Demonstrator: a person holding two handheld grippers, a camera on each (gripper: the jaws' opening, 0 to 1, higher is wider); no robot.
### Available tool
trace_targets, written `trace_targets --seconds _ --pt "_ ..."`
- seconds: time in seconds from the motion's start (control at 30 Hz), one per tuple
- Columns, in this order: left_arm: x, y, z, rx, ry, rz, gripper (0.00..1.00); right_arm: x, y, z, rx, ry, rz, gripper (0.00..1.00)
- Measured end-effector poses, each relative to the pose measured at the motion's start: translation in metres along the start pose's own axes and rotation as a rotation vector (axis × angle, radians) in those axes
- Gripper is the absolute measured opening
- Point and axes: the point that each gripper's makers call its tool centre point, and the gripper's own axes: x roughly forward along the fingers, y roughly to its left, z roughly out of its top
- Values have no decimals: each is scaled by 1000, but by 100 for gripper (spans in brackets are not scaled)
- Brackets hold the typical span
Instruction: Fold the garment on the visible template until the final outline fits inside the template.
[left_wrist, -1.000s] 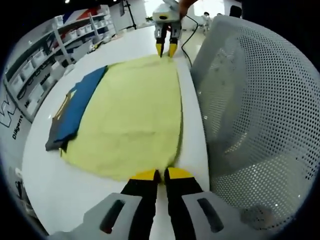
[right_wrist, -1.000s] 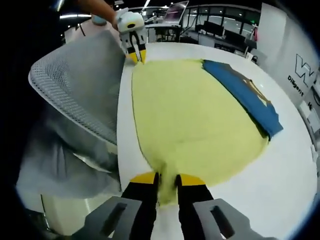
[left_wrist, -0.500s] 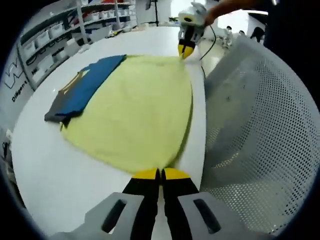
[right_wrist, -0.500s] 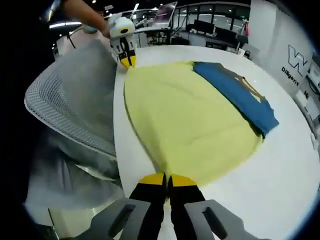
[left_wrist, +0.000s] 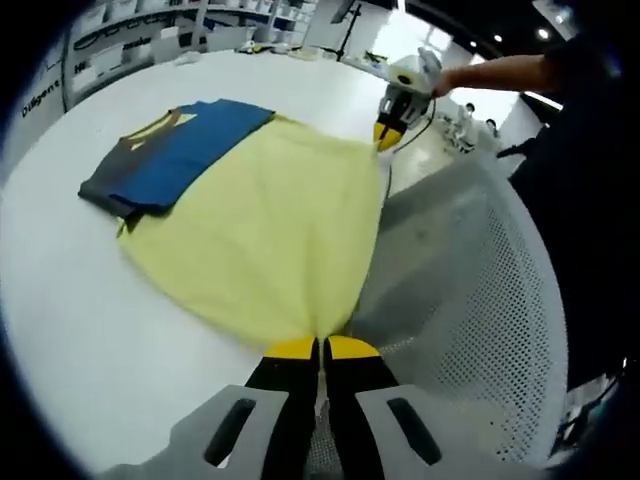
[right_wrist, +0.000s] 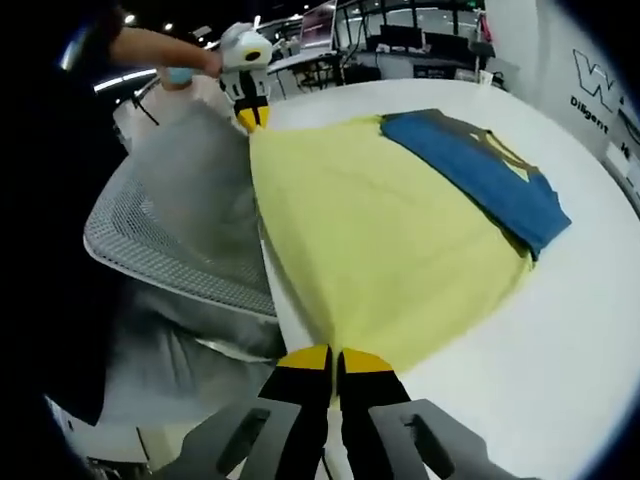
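A large yellow cloth (left_wrist: 270, 230) (right_wrist: 380, 250) is spread on the white table (left_wrist: 70, 320). Its near edge is held taut past the table's edge, above a mesh chair. My left gripper (left_wrist: 320, 348) is shut on one near corner of that cloth, and it also appears in the right gripper view as the left gripper (right_wrist: 246, 118). The other near corner is pinched by my right gripper (right_wrist: 332, 358), seen from across as the right gripper (left_wrist: 388, 135). A folded blue garment (left_wrist: 185, 150) (right_wrist: 480, 175) with grey and yellow trim lies on the cloth's far edge.
A grey mesh office chair (left_wrist: 470, 300) (right_wrist: 190, 240) stands against the table's near edge, under the held cloth edge. The white table top (right_wrist: 560, 340) stretches out around the cloth. Shelves and desks line the room behind. A person's arms hold both grippers.
Both grippers have pulled the yellow cloth's near edge back off the table, over the chair. The right gripper, open 1 s ago, is shut on its corner. The blue garment has stayed put.
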Motion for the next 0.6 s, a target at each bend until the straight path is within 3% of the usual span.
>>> trace_targets --seconds 0.23,0.6 --pt "-6 -2 11 -35 -6 -36 0 -16 -1 6 12 6 23 0" --pt "-32 32 57 -55 -112 32 0 -41 -35 38 6 -47 -29 0"
